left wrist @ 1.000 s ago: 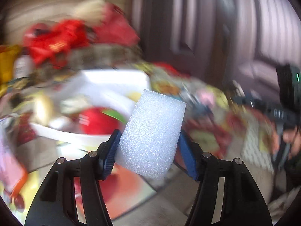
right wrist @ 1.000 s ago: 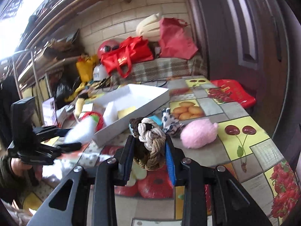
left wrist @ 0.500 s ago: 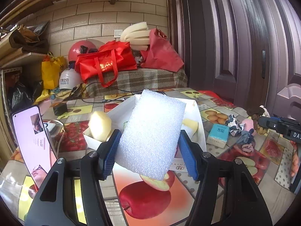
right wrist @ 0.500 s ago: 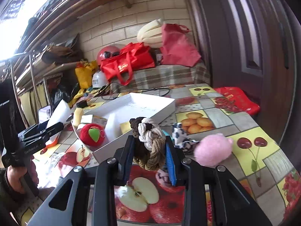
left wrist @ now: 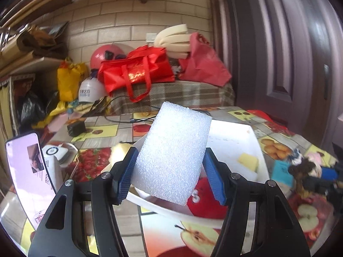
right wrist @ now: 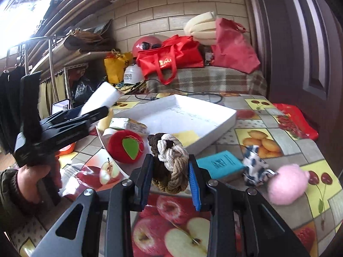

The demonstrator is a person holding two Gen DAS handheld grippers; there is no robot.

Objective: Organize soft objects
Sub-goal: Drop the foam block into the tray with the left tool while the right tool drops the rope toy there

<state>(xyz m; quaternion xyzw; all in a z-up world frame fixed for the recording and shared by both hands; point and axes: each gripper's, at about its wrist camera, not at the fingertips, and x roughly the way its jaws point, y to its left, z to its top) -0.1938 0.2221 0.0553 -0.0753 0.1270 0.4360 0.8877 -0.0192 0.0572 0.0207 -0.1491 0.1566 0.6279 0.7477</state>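
- While its jaws clamp a white foam block [left wrist: 174,153], the left gripper [left wrist: 171,167] hovers above the white tray [left wrist: 255,141].
- Right gripper [right wrist: 170,171]: jaws clamped on a knotted rope toy [right wrist: 170,169].
- Fruit-patterned table [right wrist: 278,132]; pink plush [right wrist: 287,185] at 3 o'clock.
- Brick wall [right wrist: 163,8], red bags [right wrist: 171,57] at 12 o'clock.

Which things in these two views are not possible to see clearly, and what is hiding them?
- Left wrist view: the white foam block in the left gripper covers the near part of the white tray.
- Left wrist view: the right gripper is blurred at the right edge.
- Right wrist view: the knotted rope toy hides the table behind it.
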